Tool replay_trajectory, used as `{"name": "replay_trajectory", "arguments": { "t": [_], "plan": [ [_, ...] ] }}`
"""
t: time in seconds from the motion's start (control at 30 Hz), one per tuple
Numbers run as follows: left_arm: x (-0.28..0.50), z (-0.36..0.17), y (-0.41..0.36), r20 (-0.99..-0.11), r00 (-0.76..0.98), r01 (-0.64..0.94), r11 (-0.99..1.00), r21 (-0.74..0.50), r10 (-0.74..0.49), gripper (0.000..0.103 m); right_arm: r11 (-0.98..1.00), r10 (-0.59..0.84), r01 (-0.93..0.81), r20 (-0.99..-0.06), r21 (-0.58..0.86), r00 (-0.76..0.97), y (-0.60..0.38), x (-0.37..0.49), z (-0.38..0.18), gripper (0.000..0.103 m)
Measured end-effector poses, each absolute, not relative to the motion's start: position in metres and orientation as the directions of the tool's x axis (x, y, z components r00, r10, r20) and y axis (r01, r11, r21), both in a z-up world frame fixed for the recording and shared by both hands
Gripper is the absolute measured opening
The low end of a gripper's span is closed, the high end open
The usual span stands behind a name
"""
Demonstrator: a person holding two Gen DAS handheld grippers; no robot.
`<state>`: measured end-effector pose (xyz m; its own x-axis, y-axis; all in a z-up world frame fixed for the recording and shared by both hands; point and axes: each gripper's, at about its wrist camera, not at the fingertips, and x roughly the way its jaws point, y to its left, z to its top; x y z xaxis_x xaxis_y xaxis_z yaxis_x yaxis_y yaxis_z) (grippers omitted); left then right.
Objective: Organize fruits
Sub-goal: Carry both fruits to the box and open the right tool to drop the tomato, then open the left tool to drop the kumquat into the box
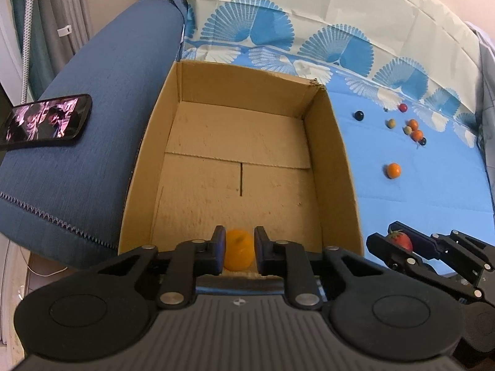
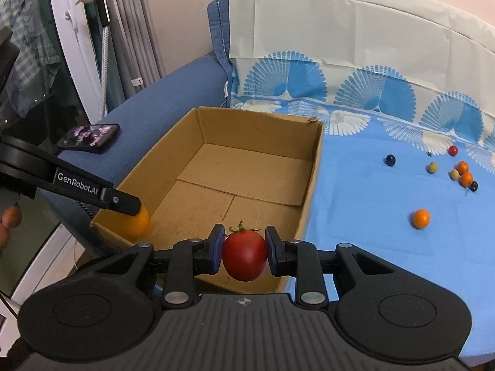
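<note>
while clamped, left tongs (image 1: 238,251) on one orange (image 1: 237,253), right tongs (image 2: 244,252) on one tomato (image 2: 245,254); one box (image 2: 315,167), nine loose fruits (image 2: 421,218)

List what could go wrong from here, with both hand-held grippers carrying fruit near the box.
1. The left hand-held gripper holds an orange fruit right at the cardboard box's near edge; released there, it might fall outside.
2. The right hand-held gripper squeezes a tomato; soft skin could bruise.
3. Both grippers sit close together at that edge and could bump.
</note>
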<state>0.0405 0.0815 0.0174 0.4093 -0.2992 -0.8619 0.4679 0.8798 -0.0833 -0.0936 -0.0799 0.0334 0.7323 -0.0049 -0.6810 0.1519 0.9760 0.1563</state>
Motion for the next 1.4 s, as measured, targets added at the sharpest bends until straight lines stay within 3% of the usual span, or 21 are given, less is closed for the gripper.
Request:
{"name": "replay_trajectory", "arguments": {
  "t": [0.1,0.17,0.33,0.4,0.43,0.47,0.57,0.63,0.7,0.83,1.1,1.4],
  "plan": [
    [0.061,0.004,0.069,-0.850,0.419,0.472,0.877,-0.096,-0.319,0.020,0.977,0.001,0.147,-0.692,0.154,0.721,-0.084,-0.076,0.023,0.030],
    [0.085,-0.015,0.049,-0.860,0.428,0.478,0.877,-0.045,-0.277,0.008,0.982,-0.004,0.136,-0.699,0.134,0.715,-0.091,-0.060,0.011,0.030],
    [0.137,-0.025,0.047,-0.867,0.396,0.424,0.897,-0.121,-0.304,0.013,0.991,-0.012,0.105,-0.723,0.084,0.691,-0.105,-0.022,-0.011,0.030],
    [0.136,-0.020,0.053,-0.849,0.449,0.437,0.897,-0.062,-0.278,0.044,0.995,0.002,0.071,-0.740,0.067,0.673,-0.107,-0.013,-0.022,0.030],
    [0.134,-0.020,0.055,-0.842,0.472,0.439,0.898,-0.030,-0.260,0.072,0.997,0.005,0.058,-0.752,0.058,0.659,-0.106,-0.009,-0.029,0.030],
    [0.131,-0.020,0.059,-0.837,0.491,0.435,0.901,-0.003,-0.240,0.091,0.998,0.015,0.041,-0.763,0.054,0.646,-0.105,-0.005,-0.036,0.030],
    [0.121,-0.021,0.068,-0.830,0.519,0.411,0.911,0.033,-0.204,0.102,0.996,0.067,0.008,-0.793,0.090,0.605,-0.105,0.003,-0.050,0.035],
    [0.115,-0.020,0.075,-0.837,0.512,0.402,0.915,0.035,-0.193,0.103,0.991,0.068,0.048,-0.787,0.123,0.613,-0.107,0.000,-0.044,0.070],
    [0.106,-0.017,0.081,-0.837,0.516,0.387,0.921,0.038,-0.182,0.103,0.985,0.047,0.096,-0.756,0.144,0.653,-0.107,-0.014,-0.027,0.083],
    [0.080,-0.011,0.091,-0.846,0.501,0.376,0.926,0.023,-0.182,0.103,0.973,0.021,0.147,-0.710,0.175,0.704,-0.107,-0.056,0.007,0.094],
    [0.014,0.005,0.099,-0.835,0.506,0.422,0.906,0.020,-0.217,0.103,0.959,0.017,0.192,-0.723,0.207,0.691,-0.076,-0.122,0.026,0.099],
    [-0.034,0.027,0.115,-0.795,0.553,0.414,0.910,0.002,-0.250,0.103,0.964,-0.043,0.201,-0.644,0.173,0.763,-0.060,-0.157,0.056,0.102]
  ]
}}
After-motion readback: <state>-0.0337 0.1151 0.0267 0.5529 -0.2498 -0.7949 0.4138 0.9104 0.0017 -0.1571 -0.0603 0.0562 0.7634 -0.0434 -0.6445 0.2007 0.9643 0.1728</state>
